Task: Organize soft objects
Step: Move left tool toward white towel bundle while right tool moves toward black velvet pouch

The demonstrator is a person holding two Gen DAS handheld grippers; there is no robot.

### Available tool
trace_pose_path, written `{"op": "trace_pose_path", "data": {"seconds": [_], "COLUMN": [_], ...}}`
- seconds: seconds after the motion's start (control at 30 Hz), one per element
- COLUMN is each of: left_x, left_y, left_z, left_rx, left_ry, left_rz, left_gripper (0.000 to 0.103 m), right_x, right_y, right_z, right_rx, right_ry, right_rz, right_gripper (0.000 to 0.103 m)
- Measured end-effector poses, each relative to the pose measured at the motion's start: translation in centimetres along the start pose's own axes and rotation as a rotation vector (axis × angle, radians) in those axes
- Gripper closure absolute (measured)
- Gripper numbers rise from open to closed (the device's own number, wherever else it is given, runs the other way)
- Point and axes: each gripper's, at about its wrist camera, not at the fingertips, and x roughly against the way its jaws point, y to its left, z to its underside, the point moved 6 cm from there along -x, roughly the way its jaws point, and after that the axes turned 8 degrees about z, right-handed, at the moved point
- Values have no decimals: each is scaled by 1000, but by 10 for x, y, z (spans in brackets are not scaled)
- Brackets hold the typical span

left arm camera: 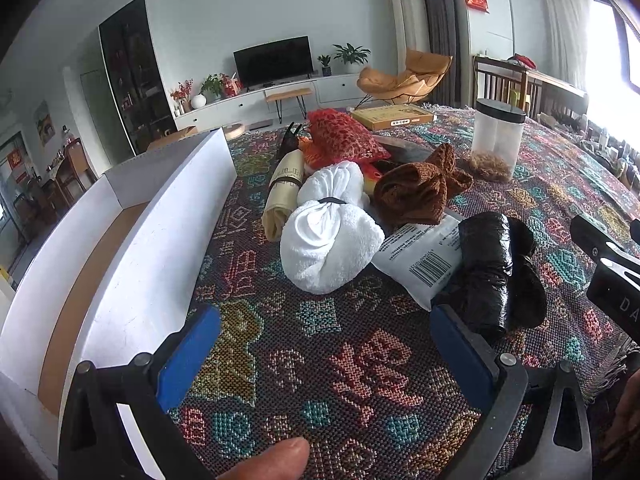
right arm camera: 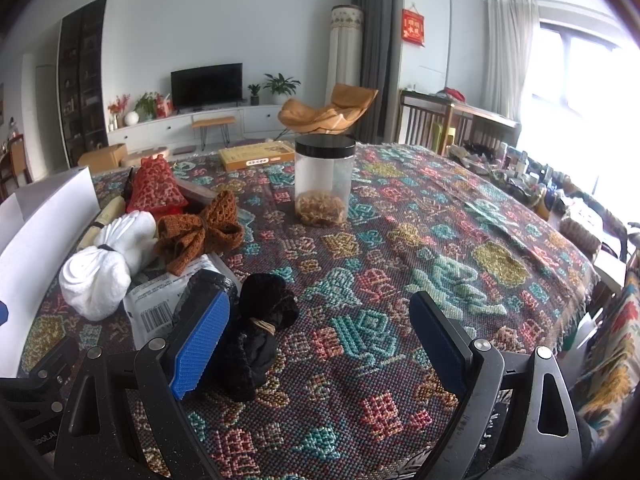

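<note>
1. My left gripper (left arm camera: 325, 354) is spread wide with nothing between the blue pads, low over the woven patterned tablecloth (left arm camera: 360, 364). A thumb tip (left arm camera: 276, 460) shows at the bottom edge of the left view.
2. My right gripper (right arm camera: 320, 344) is also released and empty, over the cloth; its left pad (right arm camera: 200, 344) sits just beside the black cloth bundle (right arm camera: 256, 340), contact unclear.
3. White cardboard box (left arm camera: 132, 240) lies to the left, just beside the left gripper, brown floor bare where visible.
4. Black bundle (left arm camera: 496, 272), tied with a band, lies beside a white barcoded packet (left arm camera: 420, 256).
5. White towel bundle (left arm camera: 330, 236), cinched with a black band, touches the packet's left edge.
6. Behind it: a brown knit cloth bundle (left arm camera: 420, 188), a rolled beige item with a band (left arm camera: 282, 192) and a red patterned pouch (left arm camera: 342, 136), all clustered close.
7. Clear jar with black lid (right arm camera: 325, 180) stands upright, apart to the right, brownish contents at the bottom.
8. Flat yellow box (right arm camera: 256, 156) lies at the far edge.
</note>
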Motion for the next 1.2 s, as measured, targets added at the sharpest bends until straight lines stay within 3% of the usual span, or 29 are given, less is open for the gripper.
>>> {"op": "trace_pose_path", "data": {"seconds": [1.2], "left_x": [-49], "left_y": [19], "left_z": [37], "left_rx": [79], "left_ry": [208], "left_rz": [11], "left_gripper": [0], "right_x": [-9], "right_y": [2], "right_z": [1], "right_rx": [6], "right_ry": [52], "right_rz": [-23], "right_gripper": [10]}}
